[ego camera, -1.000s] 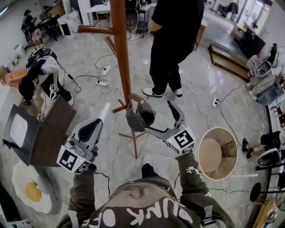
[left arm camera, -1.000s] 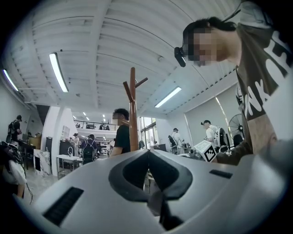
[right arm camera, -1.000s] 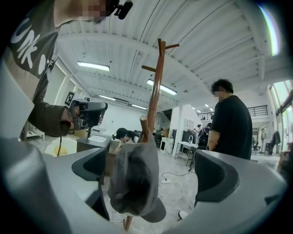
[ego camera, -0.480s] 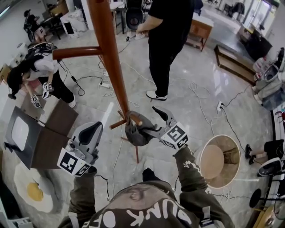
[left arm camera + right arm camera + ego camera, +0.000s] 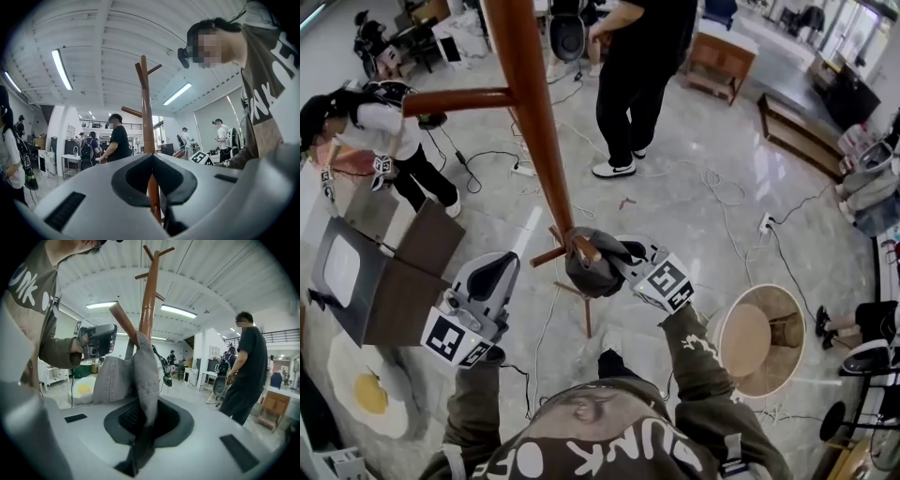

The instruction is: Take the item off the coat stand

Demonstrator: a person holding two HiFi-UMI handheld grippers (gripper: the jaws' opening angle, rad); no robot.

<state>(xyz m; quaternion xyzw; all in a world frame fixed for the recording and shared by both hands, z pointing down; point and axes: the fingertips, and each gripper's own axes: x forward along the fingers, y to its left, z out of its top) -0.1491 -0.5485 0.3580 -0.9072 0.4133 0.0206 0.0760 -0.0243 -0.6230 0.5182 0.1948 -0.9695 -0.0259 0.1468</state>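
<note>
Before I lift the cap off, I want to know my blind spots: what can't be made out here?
- Peg, the stretch under the grey cap: head view, fabric covers it.
- Coat stand, top: head view, cut off by the upper edge.
- Right tongs, tips: right gripper view, cap fabric wraps them.

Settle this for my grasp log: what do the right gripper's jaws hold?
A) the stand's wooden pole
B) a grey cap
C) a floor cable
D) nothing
B: in its own view the right gripper, jaws just closed, pinches the grey cap hanging on the coat stand.
</note>
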